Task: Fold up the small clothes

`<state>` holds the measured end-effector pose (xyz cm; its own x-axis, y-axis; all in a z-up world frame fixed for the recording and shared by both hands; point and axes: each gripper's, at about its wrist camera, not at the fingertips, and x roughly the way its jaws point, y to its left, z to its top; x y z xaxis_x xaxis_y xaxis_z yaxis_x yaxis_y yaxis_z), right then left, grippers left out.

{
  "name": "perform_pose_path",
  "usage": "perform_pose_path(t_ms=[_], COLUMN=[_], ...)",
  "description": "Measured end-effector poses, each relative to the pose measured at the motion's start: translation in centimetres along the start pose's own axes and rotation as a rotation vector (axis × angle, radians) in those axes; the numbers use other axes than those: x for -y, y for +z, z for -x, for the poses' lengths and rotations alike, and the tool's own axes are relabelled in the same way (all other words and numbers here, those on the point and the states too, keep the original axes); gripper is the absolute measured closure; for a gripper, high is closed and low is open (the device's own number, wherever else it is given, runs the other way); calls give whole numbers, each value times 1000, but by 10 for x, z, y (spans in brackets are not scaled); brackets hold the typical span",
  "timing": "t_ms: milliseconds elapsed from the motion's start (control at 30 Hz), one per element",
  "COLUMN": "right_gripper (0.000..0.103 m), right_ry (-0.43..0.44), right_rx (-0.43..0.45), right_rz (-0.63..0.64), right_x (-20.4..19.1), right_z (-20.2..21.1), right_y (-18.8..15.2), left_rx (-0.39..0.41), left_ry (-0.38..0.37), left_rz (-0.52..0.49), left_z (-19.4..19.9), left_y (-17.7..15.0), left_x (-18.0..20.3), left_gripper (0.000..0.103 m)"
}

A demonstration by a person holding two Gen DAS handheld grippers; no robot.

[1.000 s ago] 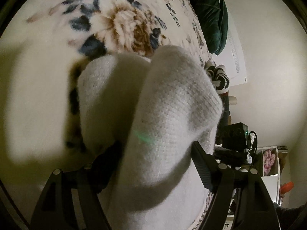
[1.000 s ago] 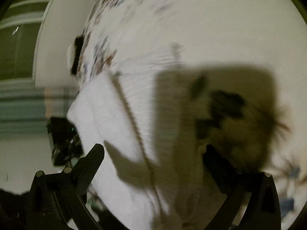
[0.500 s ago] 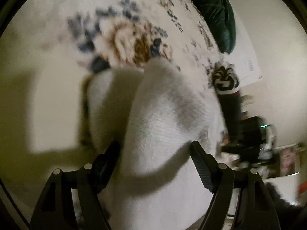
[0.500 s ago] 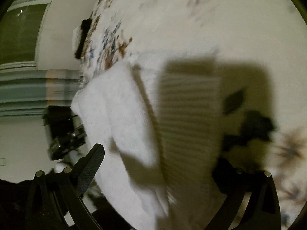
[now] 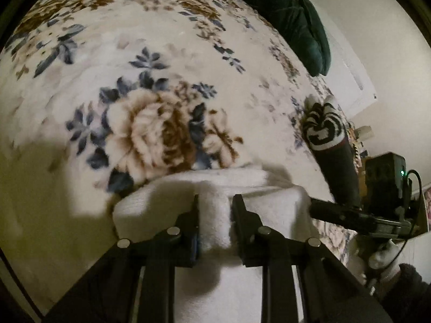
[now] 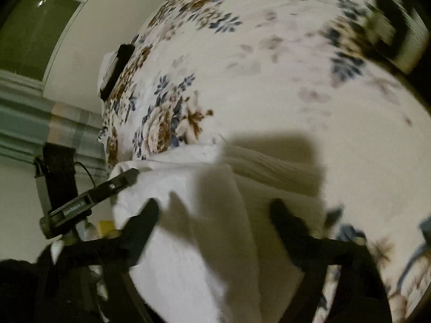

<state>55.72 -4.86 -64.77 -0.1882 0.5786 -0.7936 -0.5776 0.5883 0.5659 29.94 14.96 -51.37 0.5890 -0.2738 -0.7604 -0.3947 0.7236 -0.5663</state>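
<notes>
A white fuzzy sock (image 5: 269, 196) with a ribbed cuff (image 6: 269, 167) lies on the floral blanket (image 5: 150, 62). My left gripper (image 5: 215, 202) has its jaws closing, and both pads pinch a raised fold of the sock. In the right wrist view the same white sock (image 6: 204, 242) spreads under my right gripper (image 6: 212, 210). Those jaws are closing too but still stand wide apart. Cloth lies between the blurred fingers (image 6: 145, 220), and neither pad presses on it. The left gripper's finger (image 6: 121, 180) shows at the sock's left edge.
A black-and-white patterned sock (image 5: 323, 132) lies to the right near the bed's edge. A dark green cushion (image 5: 291, 18) sits at the far end. A black and white item (image 6: 115, 70) rests by the wall. A dark striped thing (image 6: 390, 29) is blurred at top right.
The left jaws have closed from wide apart onto a fold of the white sock. Both grippers have lifted and tilted, showing more blanket. The right jaws have narrowed somewhat.
</notes>
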Motion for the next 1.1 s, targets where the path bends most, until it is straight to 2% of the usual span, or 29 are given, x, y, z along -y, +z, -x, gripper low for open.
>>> perform_pose_path(t_ms=[67, 100, 133, 167, 200, 267, 400, 467, 600, 633, 667, 700, 833, 1000, 1100], right_gripper=[27, 32, 68, 94, 94, 95, 95, 95, 95, 95, 95, 95, 95, 95, 95], right_ry=[24, 22, 15, -31, -63, -97, -171, -204, -214, -216, -215, -214, -213, -177, -166], right_rx=[4, -1, -4, 1, 26, 79, 203, 203, 156, 150, 144, 142, 144, 148, 150], right_rz=[23, 25, 37, 52, 60, 33, -79, -141, -202, -205, -208, -203, -143, -88, -50], right_x=[-12, -15, -20, -23, -24, -22, -9, 5, 24, 26, 27, 27, 9, -19, -34], right_z=[-8, -12, -17, -18, -14, -1, 36, 36, 20, 16, 13, 11, 11, 14, 13], right_y=[3, 2, 2, 0, -3, -8, -17, -19, -18, -17, -16, -15, -12, -8, -3], left_rx=[-6, -6, -3, 0, 9, 23, 12, -7, -59, -36, -23, -23, 67, 135, 148], left_ry=[-12, -9, -4, 1, 5, -16, -36, -37, -14, -11, -10, -5, 31, 36, 52], left_rz=[22, 42, 71, 92, 121, 154, 148, 128, 68, 51, 29, 3, -54, 41, 101], left_z=[5, 8, 11, 13, 17, 22, 18, 8, -23, -26, -26, -26, 3, 35, 35], left_y=[-2, -3, -5, -6, -7, -9, -7, -5, 0, 0, 0, 0, -6, -16, -13], left_x=[-3, -6, -11, -14, -19, -23, -20, -13, -6, -6, -4, -1, 2, -13, -30], left_gripper=[73, 70, 61, 47, 43, 43, 42, 41, 42, 47, 88, 95, 96, 96, 96])
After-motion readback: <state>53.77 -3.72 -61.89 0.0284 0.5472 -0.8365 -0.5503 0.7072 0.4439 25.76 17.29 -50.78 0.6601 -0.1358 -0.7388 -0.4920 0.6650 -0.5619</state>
